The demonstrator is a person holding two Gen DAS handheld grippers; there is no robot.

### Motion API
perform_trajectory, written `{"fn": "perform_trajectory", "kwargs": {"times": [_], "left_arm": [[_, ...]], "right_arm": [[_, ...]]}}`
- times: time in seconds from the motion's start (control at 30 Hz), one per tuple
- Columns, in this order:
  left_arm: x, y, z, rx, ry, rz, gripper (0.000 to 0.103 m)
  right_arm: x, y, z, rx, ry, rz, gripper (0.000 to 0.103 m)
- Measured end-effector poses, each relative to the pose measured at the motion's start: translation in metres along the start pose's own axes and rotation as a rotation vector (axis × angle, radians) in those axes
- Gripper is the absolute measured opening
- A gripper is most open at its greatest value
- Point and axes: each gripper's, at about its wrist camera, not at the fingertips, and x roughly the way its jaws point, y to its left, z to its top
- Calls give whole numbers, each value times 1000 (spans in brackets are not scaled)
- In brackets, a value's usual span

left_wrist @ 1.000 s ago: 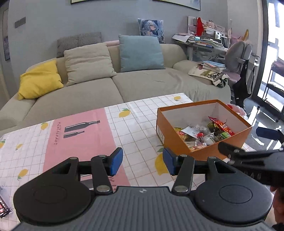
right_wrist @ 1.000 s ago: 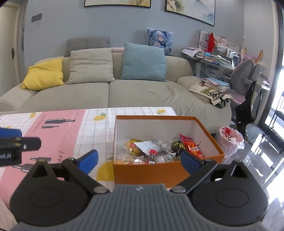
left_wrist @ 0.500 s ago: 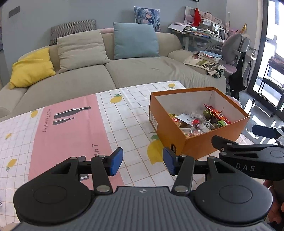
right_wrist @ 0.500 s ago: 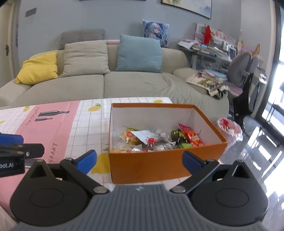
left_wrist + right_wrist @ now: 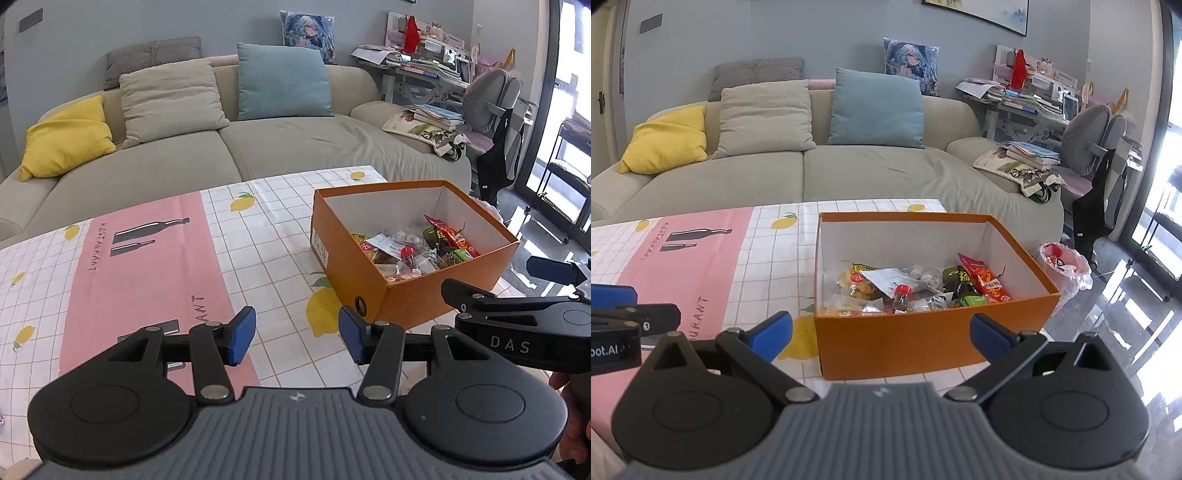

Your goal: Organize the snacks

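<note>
Snacks lie heaped in the orange box; both grippers hover before it, left gripper half-open, right gripper wide, both empty. Sorting seems finished; withdrawing likely comes next.

Bright daylight enters from the windows along the right edge, blown out to white in both views. Glare streaks the glossy floor at lower right. Shadows soft and faint. Focus sharp across the centre. Strong fisheye bending at the edges; dark vignette in the corners. No motion blur visible.
</note>
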Motion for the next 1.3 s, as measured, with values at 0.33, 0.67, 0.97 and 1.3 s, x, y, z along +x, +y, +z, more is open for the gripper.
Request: {"fn": "perform_trajectory", "kwargs": {"times": [0.33, 0.67, 0.97, 1.3], "left_arm": [[-3, 5, 0, -9, 0, 10, 61], [-3, 8, 0, -14, 8, 14, 61], [-5, 7, -2, -20, 15, 16, 61], [-7, 6, -4, -31, 23, 22, 61]], "right_arm": [[-6, 3, 1, -13, -9, 6, 100], [-8, 5, 1, -18, -9, 10, 100], [-10, 5, 1, -18, -10, 17, 100], [-12, 6, 1, -18, -7, 25, 100]]}}
